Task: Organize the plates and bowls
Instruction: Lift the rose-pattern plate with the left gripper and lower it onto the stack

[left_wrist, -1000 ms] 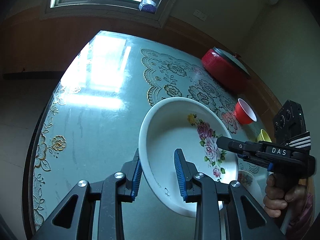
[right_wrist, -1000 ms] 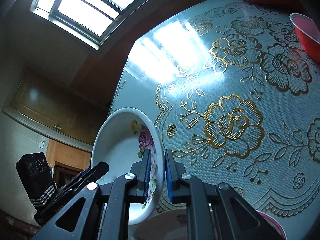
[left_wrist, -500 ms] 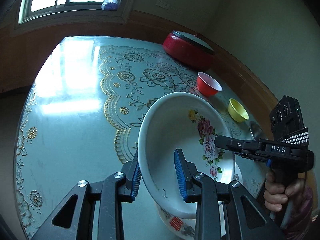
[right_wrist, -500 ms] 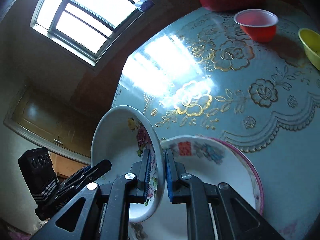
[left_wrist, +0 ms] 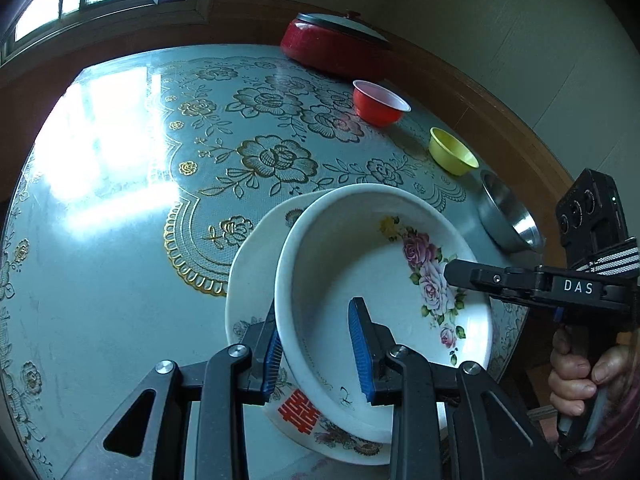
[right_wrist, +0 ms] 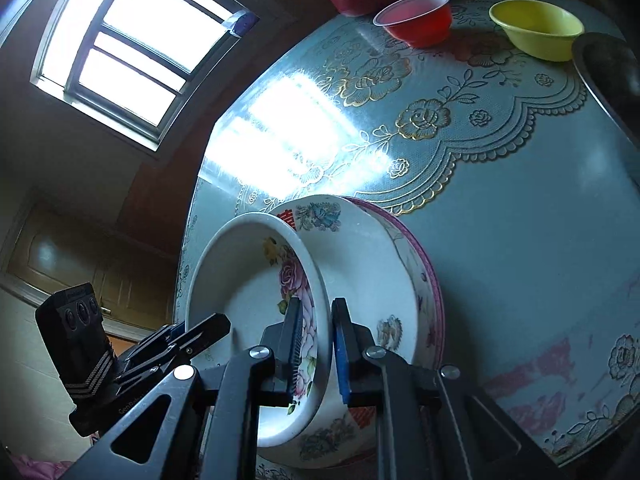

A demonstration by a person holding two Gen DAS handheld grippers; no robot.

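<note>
A white bowl with painted roses [left_wrist: 360, 264] [right_wrist: 240, 292] hangs tilted over a larger white bowl with a red character [left_wrist: 252, 280] [right_wrist: 372, 264]. The larger bowl rests on a pink-rimmed plate [right_wrist: 434, 280] on the table. My left gripper [left_wrist: 316, 346] is shut on the rose bowl's near-left rim, one pad outside and one inside. My right gripper [right_wrist: 316, 346] is shut on the opposite rim, by the roses. Each gripper shows in the other's view: the right gripper [left_wrist: 452, 270] and the left gripper [right_wrist: 216, 324]. Whether the rose bowl touches the larger bowl, I cannot tell.
A red bowl [left_wrist: 380, 104], a yellow bowl [left_wrist: 454, 156] and a steel bowl [left_wrist: 508, 216] stand in a row along the table's right edge. A red pot with a lid [left_wrist: 332, 44] sits at the back. A hand [left_wrist: 576, 376] holds the right gripper's handle.
Both grippers have carried the rose bowl across the table. The larger bowl with the red character has come into view beneath it. The wrists have rolled a little.
</note>
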